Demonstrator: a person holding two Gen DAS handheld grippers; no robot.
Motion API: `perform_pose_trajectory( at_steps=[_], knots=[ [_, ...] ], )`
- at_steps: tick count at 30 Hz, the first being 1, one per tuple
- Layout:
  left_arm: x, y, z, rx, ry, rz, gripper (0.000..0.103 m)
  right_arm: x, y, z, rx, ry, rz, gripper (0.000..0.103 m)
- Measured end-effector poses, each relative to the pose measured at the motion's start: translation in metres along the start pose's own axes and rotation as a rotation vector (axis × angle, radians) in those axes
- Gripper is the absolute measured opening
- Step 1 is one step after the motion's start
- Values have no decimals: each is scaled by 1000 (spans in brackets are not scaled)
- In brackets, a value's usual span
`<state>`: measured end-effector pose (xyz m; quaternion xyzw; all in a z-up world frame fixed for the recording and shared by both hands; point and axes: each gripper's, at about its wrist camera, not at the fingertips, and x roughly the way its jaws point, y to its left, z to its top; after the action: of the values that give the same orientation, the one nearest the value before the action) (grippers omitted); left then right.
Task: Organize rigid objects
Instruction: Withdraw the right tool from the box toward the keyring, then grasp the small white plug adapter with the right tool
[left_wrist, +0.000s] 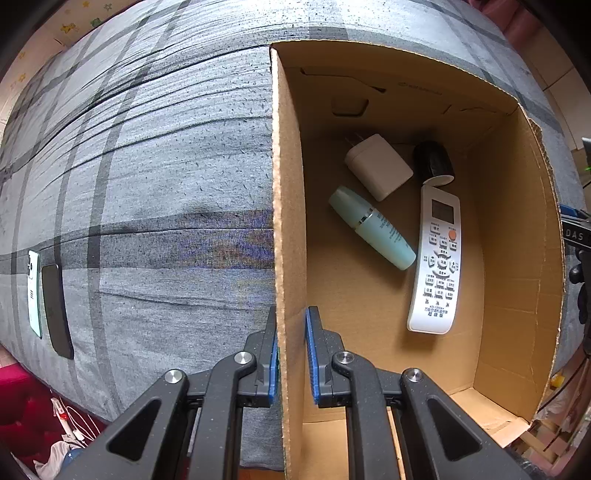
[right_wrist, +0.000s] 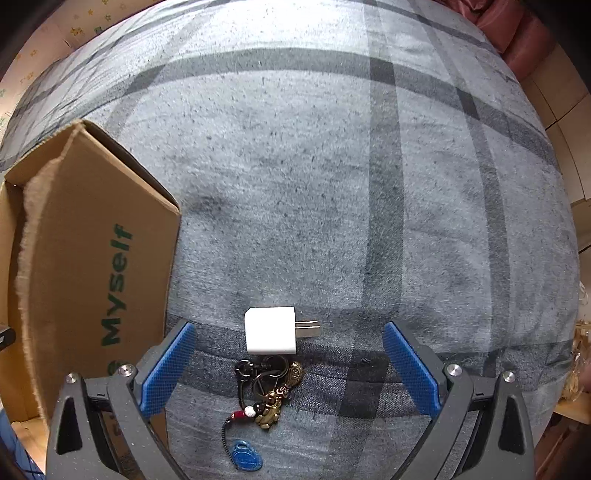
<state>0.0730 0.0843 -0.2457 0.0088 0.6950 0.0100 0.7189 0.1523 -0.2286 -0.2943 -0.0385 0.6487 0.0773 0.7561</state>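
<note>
My left gripper (left_wrist: 291, 332) is shut on the left wall of the open cardboard box (left_wrist: 286, 206). Inside the box lie a white charger (left_wrist: 378, 166), a pale green bottle (left_wrist: 373, 227), a white remote control (left_wrist: 437, 260) and a black round object (left_wrist: 433, 158). In the right wrist view my right gripper (right_wrist: 290, 334) stands open, pointing down over the grey plaid bedding. A small white plug adapter (right_wrist: 270, 329) lies between its fingers, untouched. A key bunch with a blue tag (right_wrist: 264, 398) lies just below the adapter. The box (right_wrist: 92, 258) is to the left.
Two phones, one pale green (left_wrist: 34, 291) and one black (left_wrist: 56, 310), lie on the bedding far left in the left wrist view. Red fabric and a white cable (left_wrist: 70, 424) sit below the bed edge. The grey plaid bedding (right_wrist: 332, 184) stretches beyond the adapter.
</note>
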Motion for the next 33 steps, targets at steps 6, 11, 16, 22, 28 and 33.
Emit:
perform_pose_trajectory(
  at_steps=[6,11,16,22,28,33],
  knots=[
    [0,0,0,1,-1,3,13,11,-3,1,15,32,13,101],
    [1,0,0,-3,-2,0,13,16,-5,2,22,59,16,82],
    [0,1,-1,-3,-2,-3,13,20,4,-3,-2,71,17,47],
    [1,1,-1,-4,-3,-4,13,13,12,-9,-10,63,6,47],
    [1,0,-1,3,-3,-1,13,2,9,-2,1,58,3,47],
    [0,-1,-1,4,-5,-2,13,-12,10,5,1,46,-1,47]
  ],
)
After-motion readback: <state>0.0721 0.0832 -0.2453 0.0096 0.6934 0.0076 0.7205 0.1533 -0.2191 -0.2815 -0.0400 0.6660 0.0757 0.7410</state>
